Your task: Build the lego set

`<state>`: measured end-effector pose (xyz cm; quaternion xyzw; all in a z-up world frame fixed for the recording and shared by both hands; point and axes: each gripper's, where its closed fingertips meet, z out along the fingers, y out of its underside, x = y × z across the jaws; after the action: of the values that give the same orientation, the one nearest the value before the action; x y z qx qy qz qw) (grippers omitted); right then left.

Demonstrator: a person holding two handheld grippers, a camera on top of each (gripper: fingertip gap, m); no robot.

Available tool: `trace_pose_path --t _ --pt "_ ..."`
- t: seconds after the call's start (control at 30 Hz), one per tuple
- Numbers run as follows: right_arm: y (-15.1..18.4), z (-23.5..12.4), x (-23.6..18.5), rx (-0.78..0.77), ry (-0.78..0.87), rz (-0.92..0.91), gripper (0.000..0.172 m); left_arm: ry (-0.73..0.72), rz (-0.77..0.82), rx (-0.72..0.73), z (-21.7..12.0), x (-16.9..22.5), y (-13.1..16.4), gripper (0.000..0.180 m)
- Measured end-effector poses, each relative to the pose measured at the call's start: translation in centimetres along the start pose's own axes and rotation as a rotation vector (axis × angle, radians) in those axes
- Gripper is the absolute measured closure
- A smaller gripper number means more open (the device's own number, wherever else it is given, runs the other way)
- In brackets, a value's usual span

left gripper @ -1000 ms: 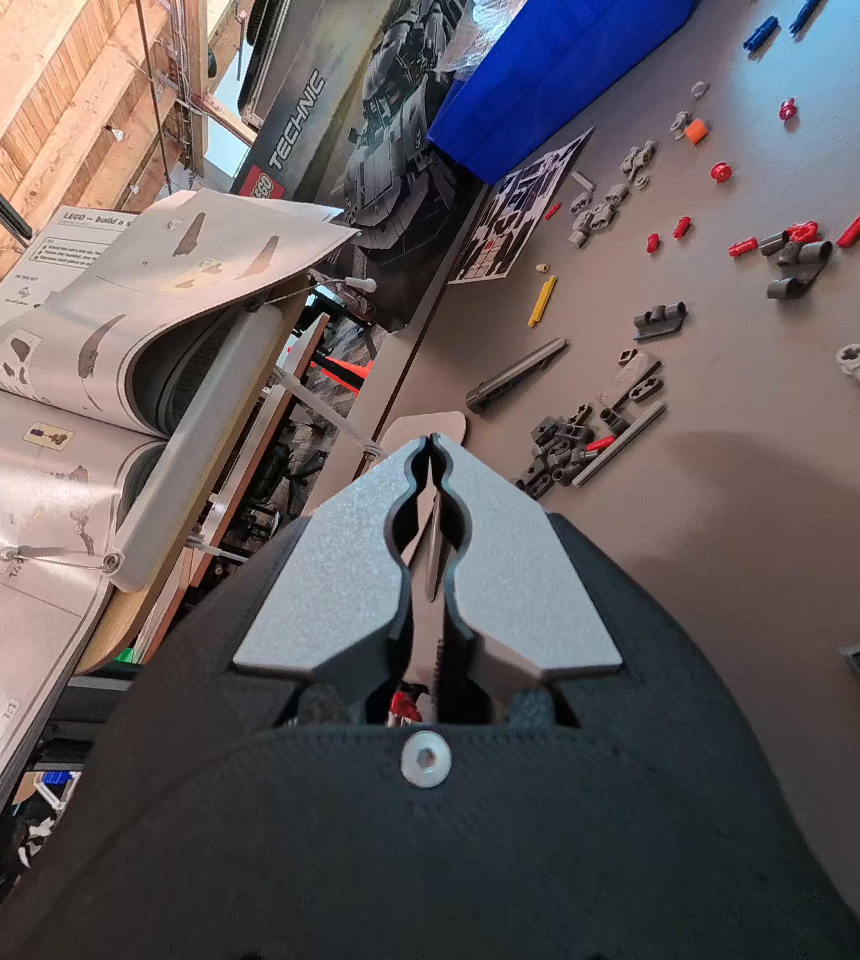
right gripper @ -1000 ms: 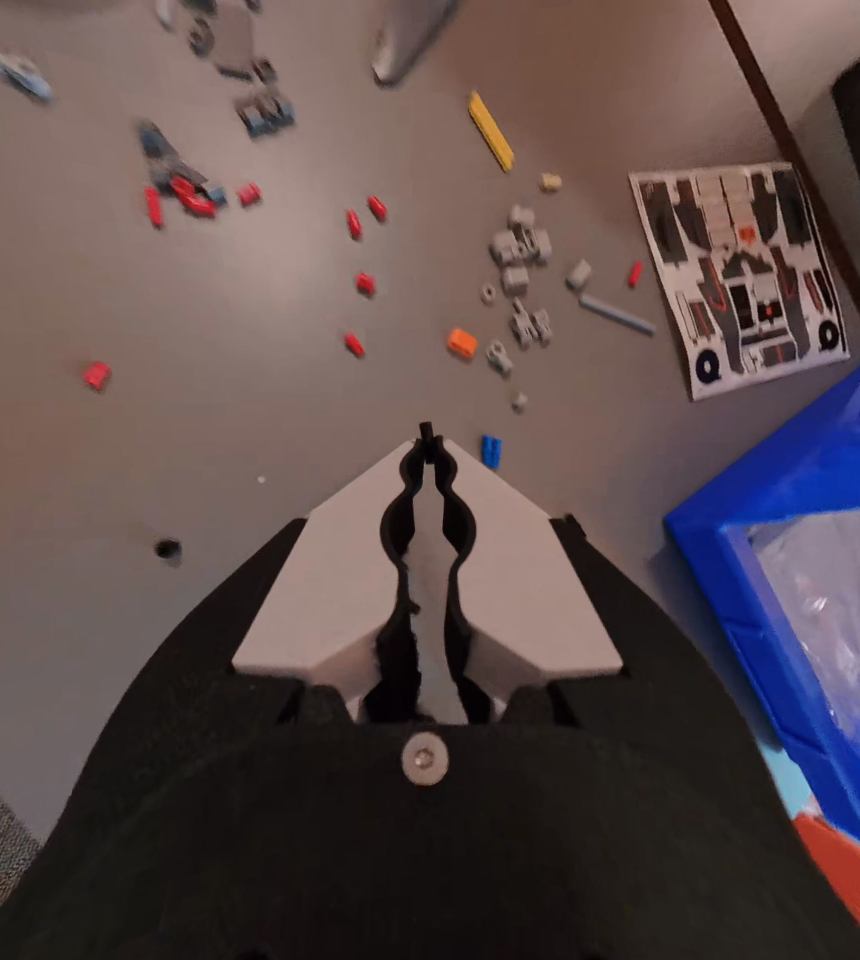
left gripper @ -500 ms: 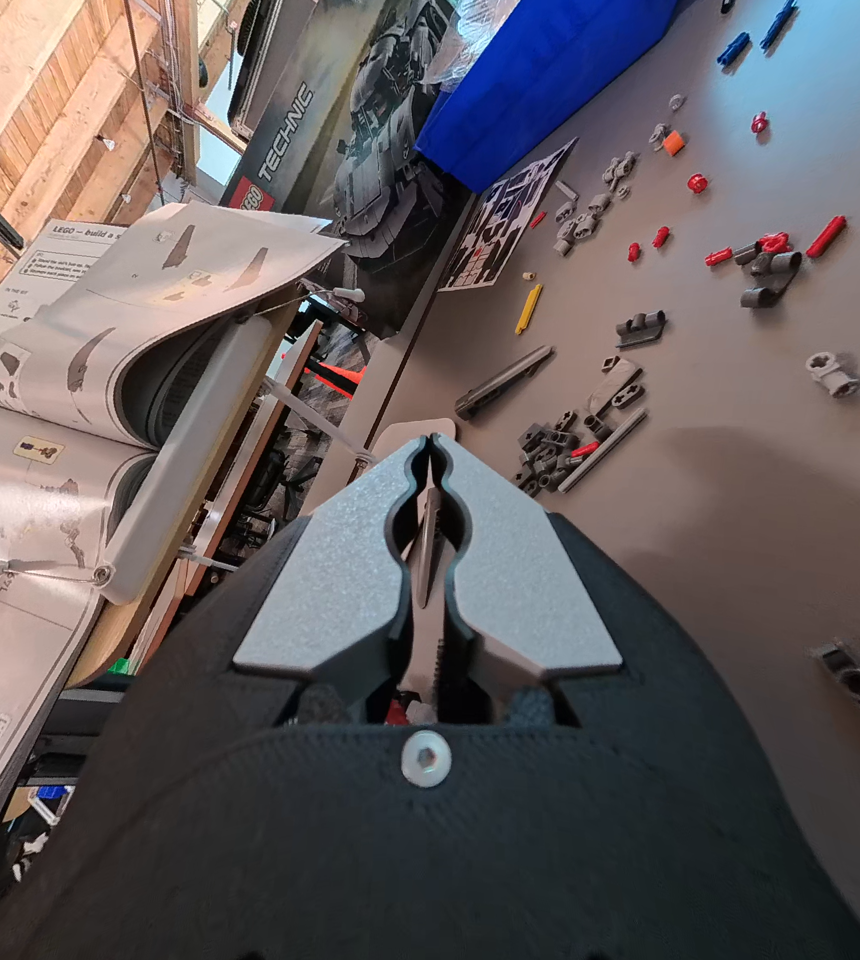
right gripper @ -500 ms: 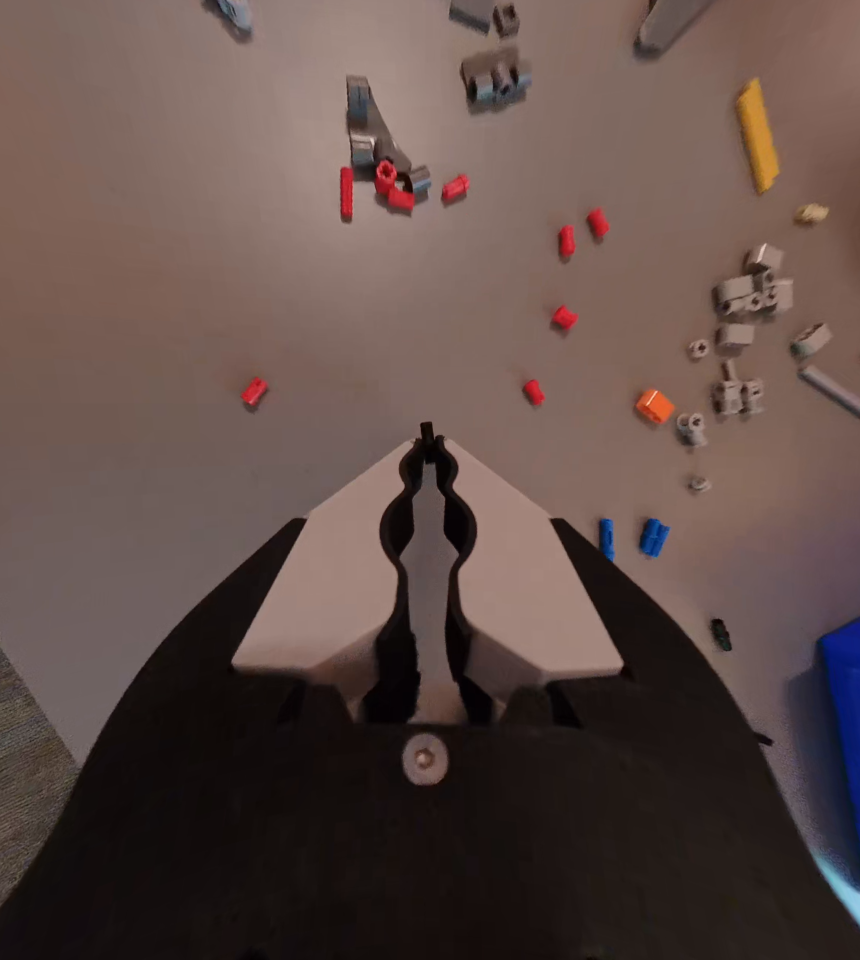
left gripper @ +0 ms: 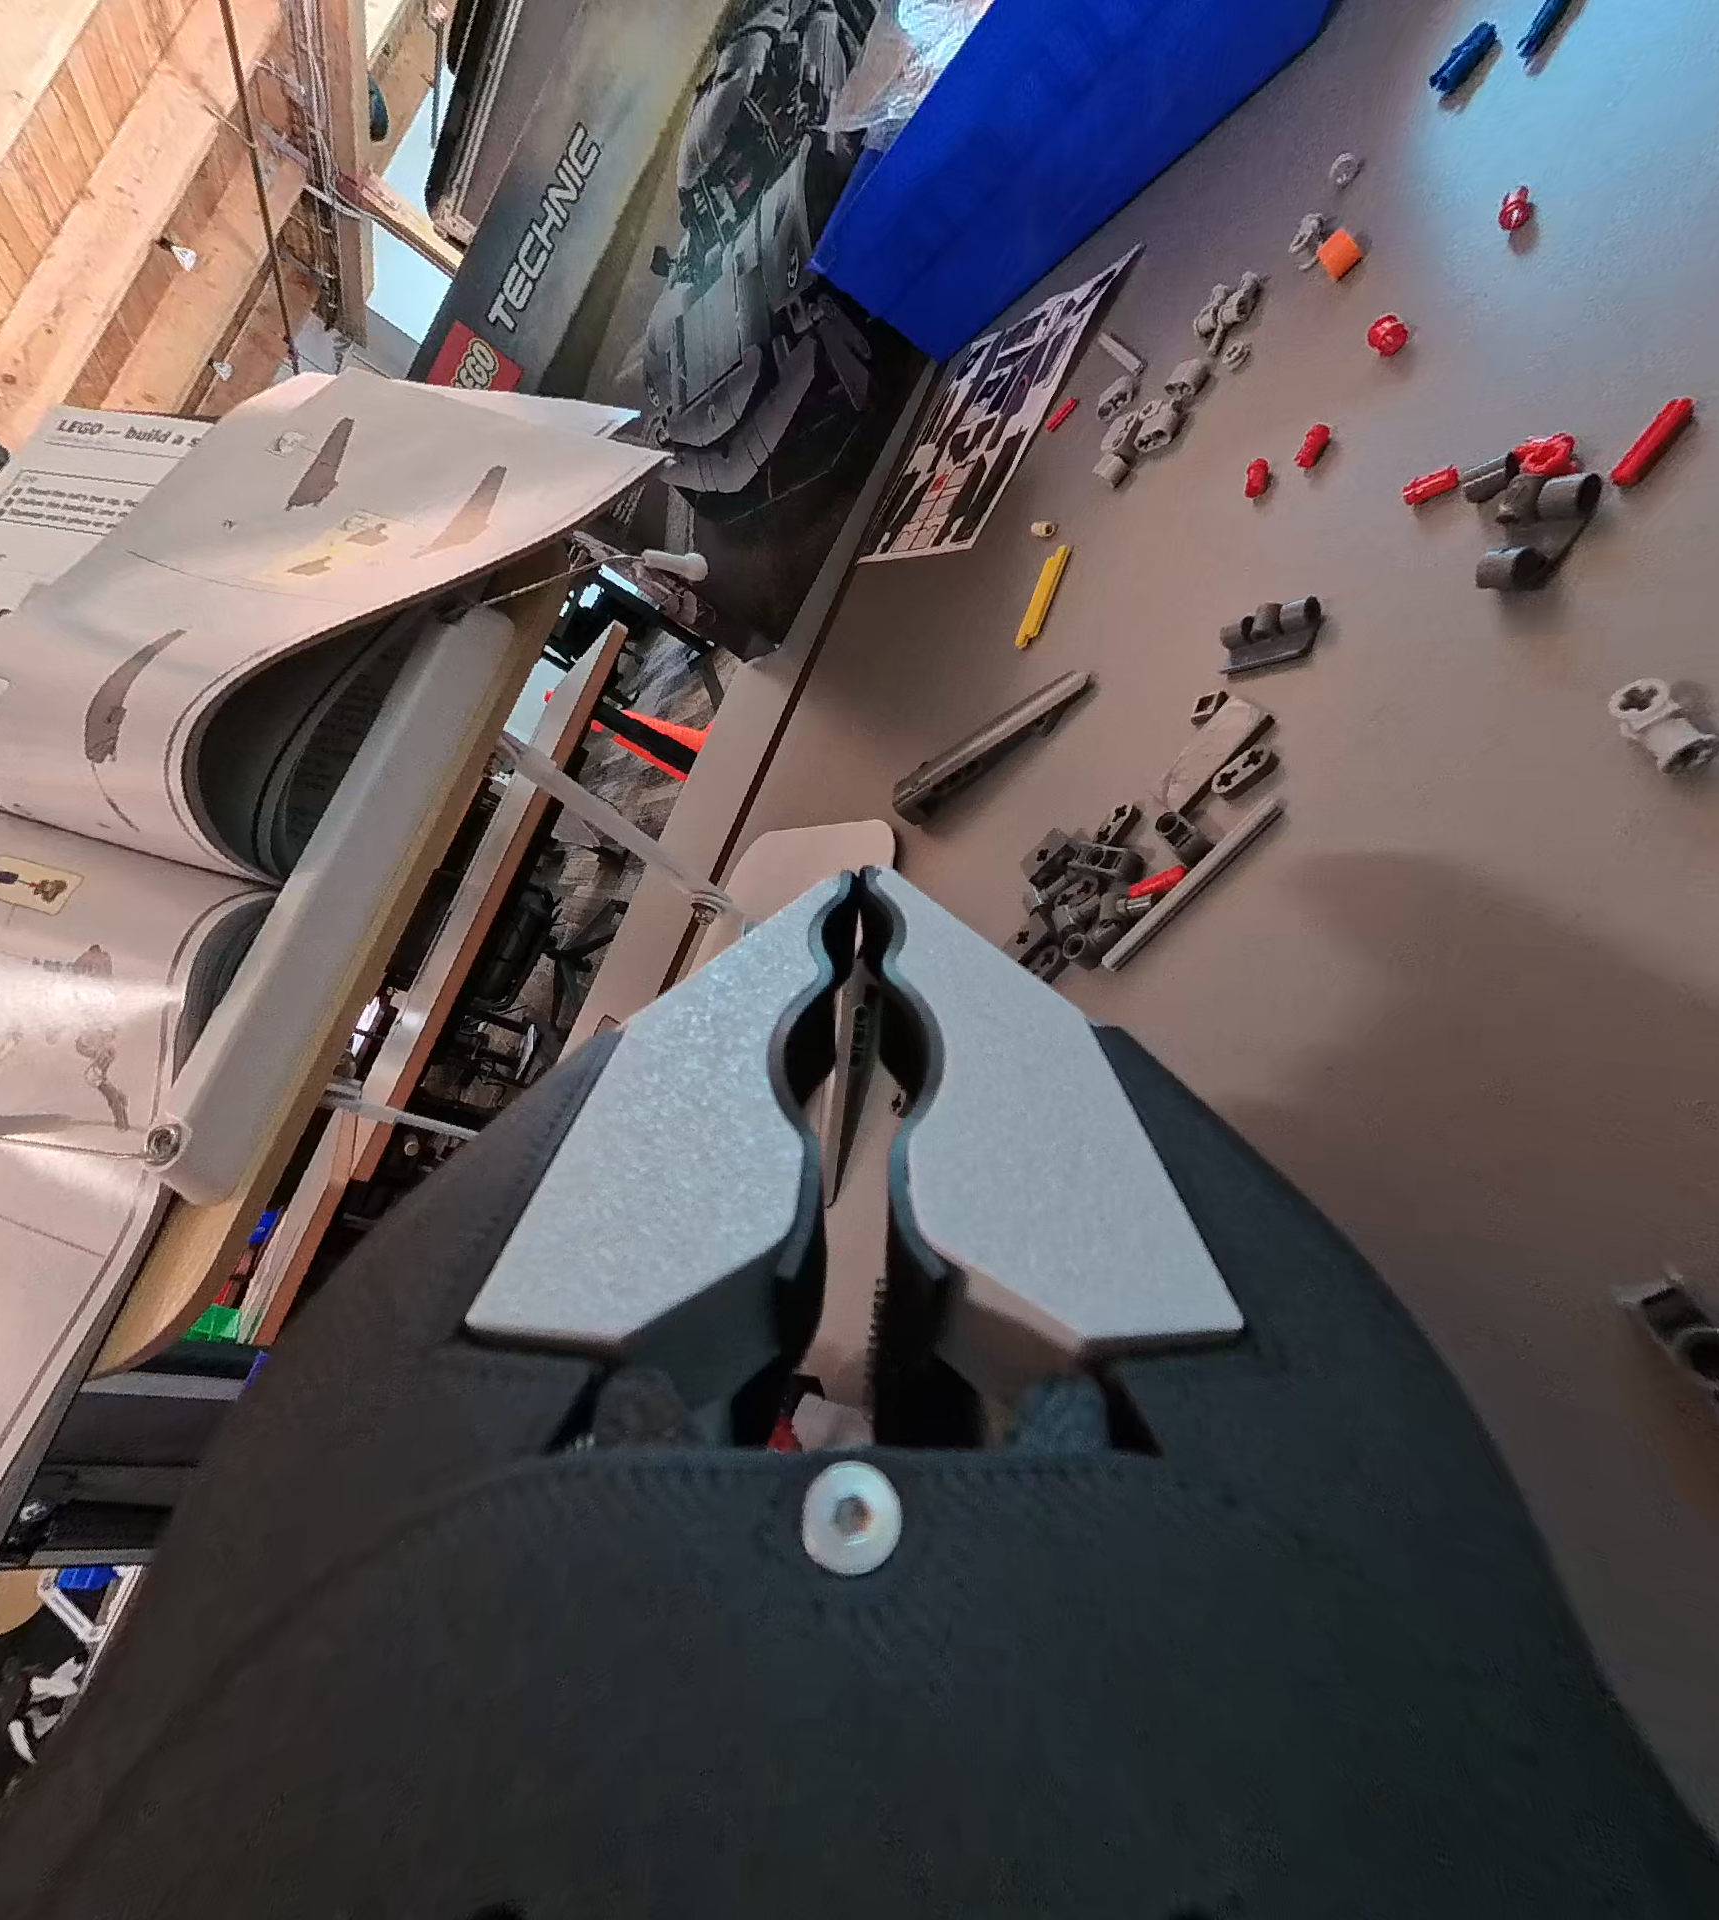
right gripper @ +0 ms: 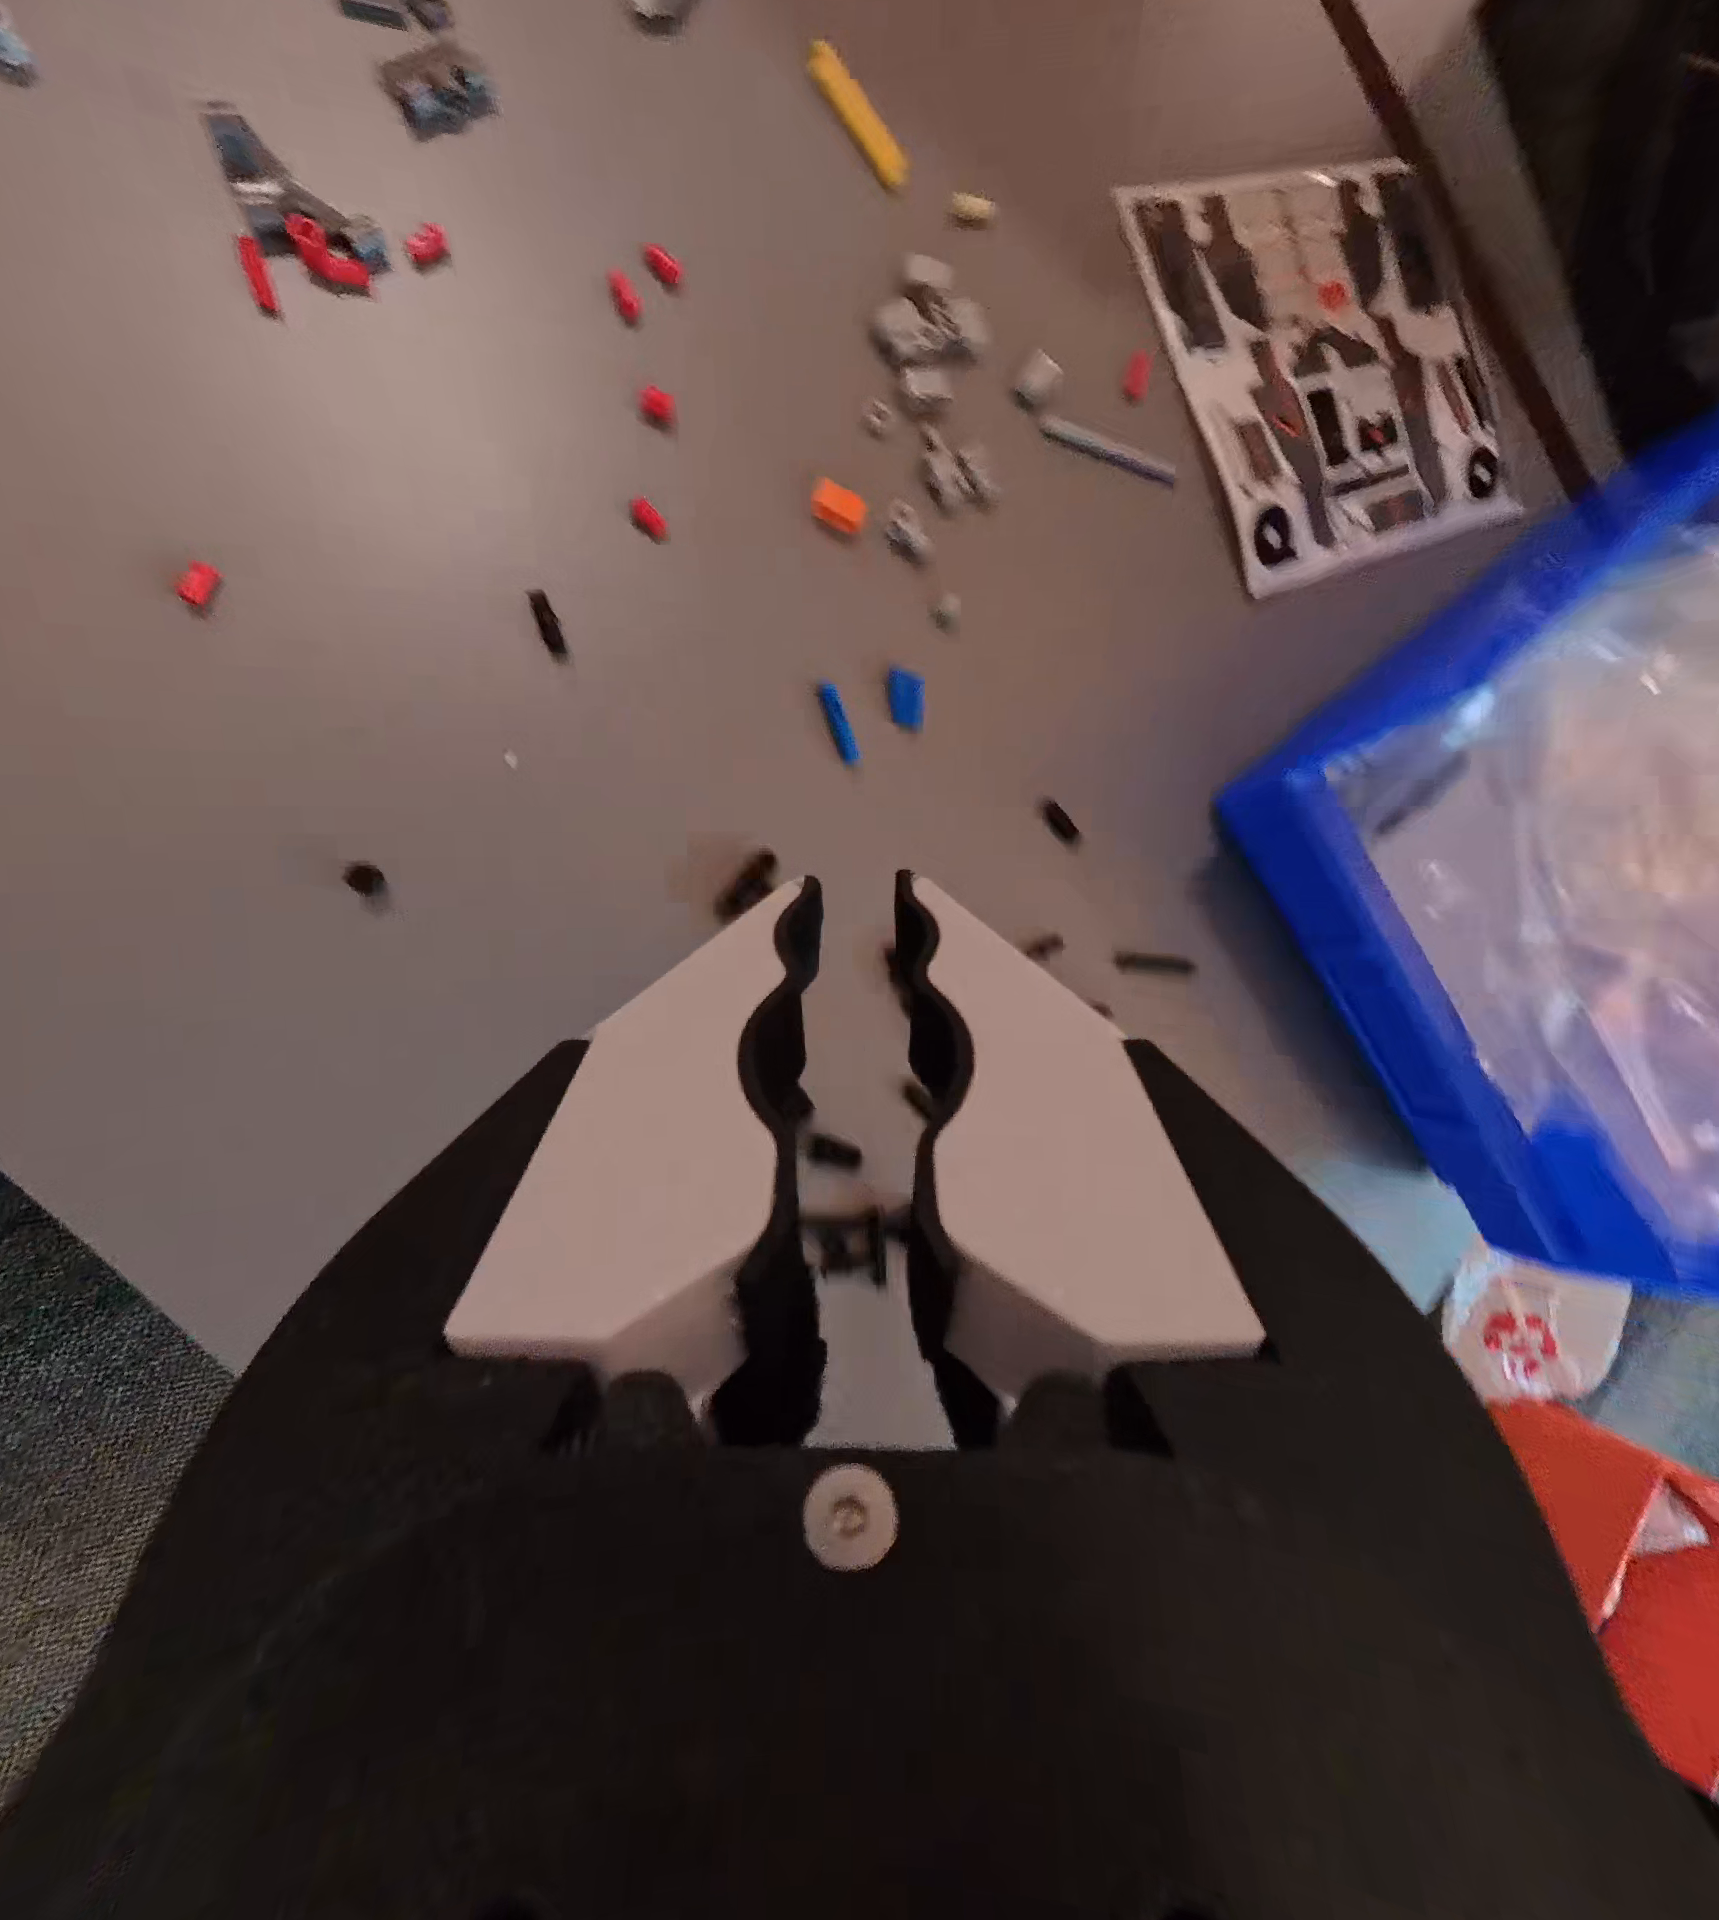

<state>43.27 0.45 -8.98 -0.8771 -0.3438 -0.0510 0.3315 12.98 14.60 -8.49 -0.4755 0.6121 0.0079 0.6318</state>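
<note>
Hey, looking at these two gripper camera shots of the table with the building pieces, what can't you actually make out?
- Left wrist view: dark strip between the shut left gripper fingers; too little shows to identify it.
- Right wrist view: small black pieces behind the open right gripper fingers; blurred and partly covered.
- Right wrist view: blue bin contents; veiled by clear plastic and cut off by the edge.

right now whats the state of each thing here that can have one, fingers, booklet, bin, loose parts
left gripper: fingers shut, tips meeting
right gripper: fingers open, nothing pressed between them
instruction booklet: open, pages curled over
blue bin: open-topped, a clear plastic bag inside
sticker sheet: lying flat on the table
small black pins: loose, scattered on the table by the right gripper
dark grey parts: loose in a small heap
</note>
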Motion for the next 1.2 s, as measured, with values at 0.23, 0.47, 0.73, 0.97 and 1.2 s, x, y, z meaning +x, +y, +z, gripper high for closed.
trace_pose_path --t 0.23,0.47,0.73,0.97,1.2 --pt "5.8 -2.6 2.0 -0.097 0.084 0.057 0.160 0.015 0.006 -0.010 0.3 0.6 0.2 0.180" --pt "7.8 -0.7 2.3 -0.102 0.041 0.063 0.158 0.008 0.031 -0.035 0.6 0.9 0.7 0.180" --pt "7.1 1.4 3.6 -0.099 0.022 0.036 0.157 -0.001 0.077 -0.061 1.1 1.3 1.1 0.180" --pt "6.7 2.6 4.8 -0.086 -0.022 0.038 0.156 -0.002 0.072 -0.075 1.3 1.2 1.6 0.180" --pt "7.4 2.0 4.9 -0.090 -0.032 0.046 0.157 0.003 0.071 -0.078 1.4 1.3 1.7 0.180"
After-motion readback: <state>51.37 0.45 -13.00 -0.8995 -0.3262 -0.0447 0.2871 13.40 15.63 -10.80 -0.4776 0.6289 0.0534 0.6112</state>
